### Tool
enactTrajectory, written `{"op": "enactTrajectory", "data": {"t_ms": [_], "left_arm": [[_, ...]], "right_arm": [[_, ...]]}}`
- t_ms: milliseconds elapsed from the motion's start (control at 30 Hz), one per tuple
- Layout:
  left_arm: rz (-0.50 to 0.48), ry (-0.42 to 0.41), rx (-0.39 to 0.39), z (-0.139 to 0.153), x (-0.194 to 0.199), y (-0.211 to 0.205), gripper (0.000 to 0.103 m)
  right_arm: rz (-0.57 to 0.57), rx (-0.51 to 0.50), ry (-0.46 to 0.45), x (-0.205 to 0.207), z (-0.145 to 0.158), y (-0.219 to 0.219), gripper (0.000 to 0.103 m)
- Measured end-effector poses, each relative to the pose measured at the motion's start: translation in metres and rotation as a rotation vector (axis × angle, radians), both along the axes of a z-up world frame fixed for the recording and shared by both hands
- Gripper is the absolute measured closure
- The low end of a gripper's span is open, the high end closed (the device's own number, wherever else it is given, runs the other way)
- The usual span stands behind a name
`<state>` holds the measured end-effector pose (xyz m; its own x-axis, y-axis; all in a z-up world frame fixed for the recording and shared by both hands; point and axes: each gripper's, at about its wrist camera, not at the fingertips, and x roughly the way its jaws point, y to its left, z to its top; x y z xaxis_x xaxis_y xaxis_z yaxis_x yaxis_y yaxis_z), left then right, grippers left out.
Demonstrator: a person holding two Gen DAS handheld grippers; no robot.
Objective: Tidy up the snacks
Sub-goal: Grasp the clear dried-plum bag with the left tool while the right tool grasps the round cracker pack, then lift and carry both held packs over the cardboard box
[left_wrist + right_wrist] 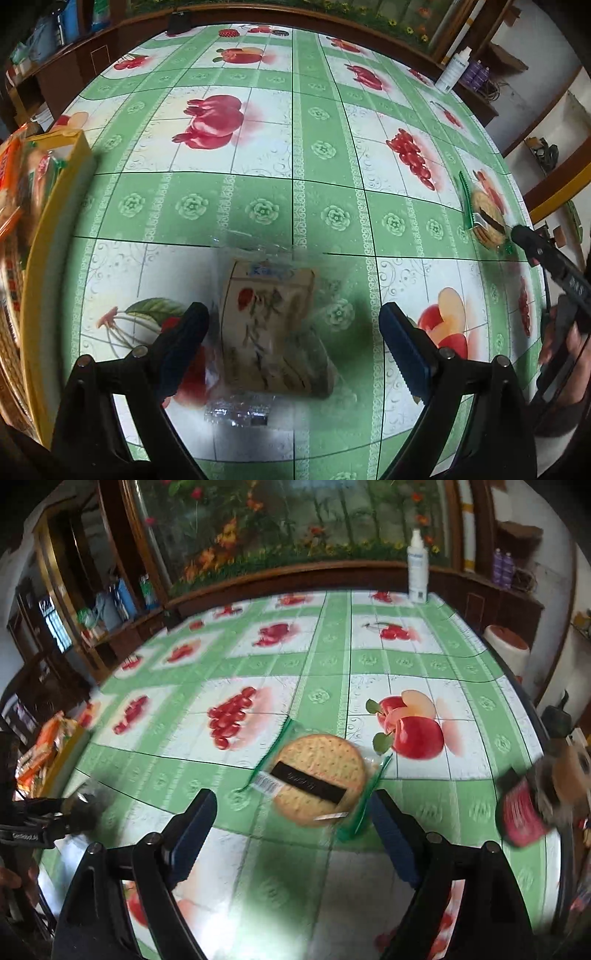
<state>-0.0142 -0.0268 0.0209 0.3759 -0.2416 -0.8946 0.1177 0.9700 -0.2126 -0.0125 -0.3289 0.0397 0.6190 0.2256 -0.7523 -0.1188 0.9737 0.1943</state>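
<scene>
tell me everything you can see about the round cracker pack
The round cracker pack is one large tan, dotted biscuit in clear wrap with green serrated end seals, a black label strip and a white barcode tag. It lies flat on the fruit-print tablecloth by a printed apple, just ahead of the open right gripper; nothing grips it.

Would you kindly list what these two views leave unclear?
- Left wrist view: the print on the beige snack packet is blurred.
- Left wrist view: the basket of snacks is cut off by the left edge.
- Right wrist view: the red-labelled object near the right edge is smeared, unidentifiable.
</scene>
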Motion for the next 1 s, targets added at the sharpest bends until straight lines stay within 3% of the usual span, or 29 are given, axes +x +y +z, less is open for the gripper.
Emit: {"op": "enactTrajectory", "data": {"t_ms": [133,200,333,600,833,933,1000], "left_arm": [[0.002,-0.007,0.020,-0.002,0.005,-0.004,0.009],[-0.002,-0.012,0.026,-0.002,0.007,-0.005,0.009],[-0.019,-0.021,0.037,-0.003,0.009,-0.008,0.009],[-0.051,-0.038,0.080,-0.005,0.012,-0.012,0.009],[-0.087,-0.086,0.108,-0.007,0.004,-0.012,0.012],[-0.083,-0.102,0.122,-0.005,0.001,-0.009,0.022],[-0.069,-0.112,0.108,-0.002,-0.001,-0.001,0.040]], "right_arm": [[-0.102,0.118,0.071,0.022,-0.014,-0.017,0.012],[-0.184,0.172,0.101,0.028,-0.021,-0.025,0.000],[-0.256,0.209,0.111,0.039,-0.026,-0.018,0.000],[-0.252,-0.066,0.164,0.056,-0.033,0.019,0.000],[-0.162,-0.088,0.111,0.042,-0.036,0.015,0.006],[-0.118,-0.099,0.096,0.034,-0.034,0.017,0.016],[-0.106,-0.090,0.085,0.031,-0.031,0.018,0.020]]}}
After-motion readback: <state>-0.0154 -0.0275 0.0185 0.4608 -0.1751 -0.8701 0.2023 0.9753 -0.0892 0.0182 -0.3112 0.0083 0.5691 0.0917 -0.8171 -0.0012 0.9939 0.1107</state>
